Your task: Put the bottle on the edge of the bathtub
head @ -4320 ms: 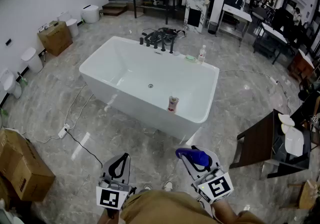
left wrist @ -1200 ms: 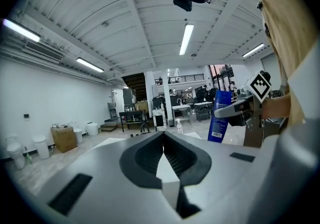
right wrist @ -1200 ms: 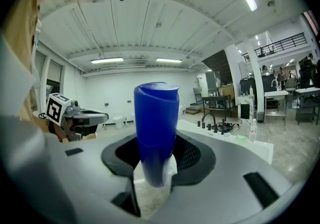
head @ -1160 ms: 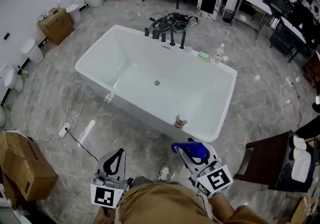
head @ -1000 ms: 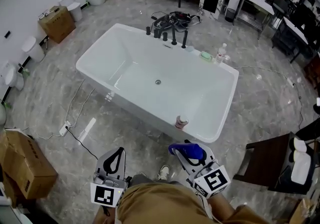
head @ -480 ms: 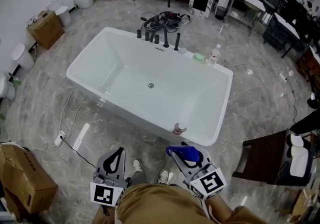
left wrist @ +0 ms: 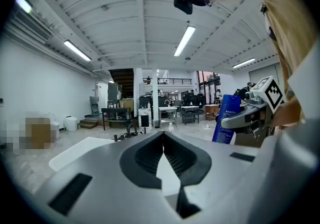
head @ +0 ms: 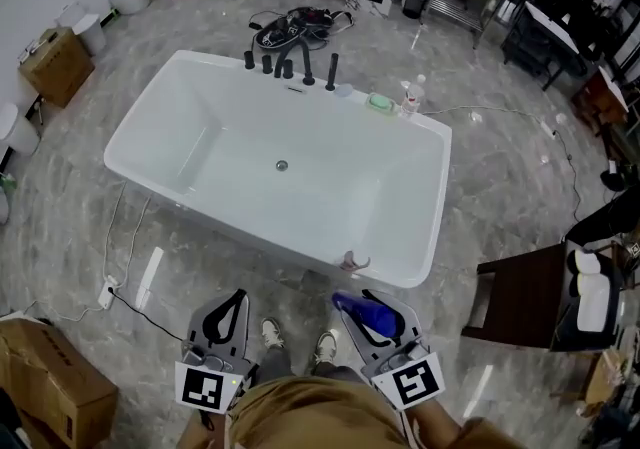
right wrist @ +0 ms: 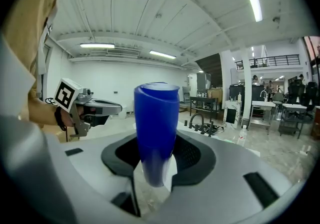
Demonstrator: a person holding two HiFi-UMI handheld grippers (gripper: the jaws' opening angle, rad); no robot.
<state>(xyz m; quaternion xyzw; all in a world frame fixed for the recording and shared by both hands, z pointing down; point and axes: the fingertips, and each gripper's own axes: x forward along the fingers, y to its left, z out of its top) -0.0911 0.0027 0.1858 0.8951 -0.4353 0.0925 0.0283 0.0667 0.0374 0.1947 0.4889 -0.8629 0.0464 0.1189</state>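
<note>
A white bathtub (head: 441, 187) fills the middle of the head view. My right gripper (head: 372, 322) is shut on a blue bottle (head: 366, 313), low in that view, just short of the tub's near rim. In the right gripper view the blue bottle (right wrist: 156, 128) stands upright between the jaws. My left gripper (head: 229, 323) hangs beside it to the left, shut and holding nothing; its pads (left wrist: 163, 140) meet in the left gripper view. From there the blue bottle (left wrist: 226, 124) shows at the right.
A small pink bottle (head: 352, 261) stands on the near rim. Black taps (head: 290, 65), green soap (head: 379, 103) and a clear bottle (head: 408, 97) line the far rim. A dark chair (head: 520, 297) stands at the right, a cardboard box (head: 45, 402) at the lower left, a power strip (head: 108, 287) on the floor.
The person has stepped closer to the tub, whose near rim now lies just ahead of the grippers. The right gripper still grips the blue bottle; the left stays shut.
</note>
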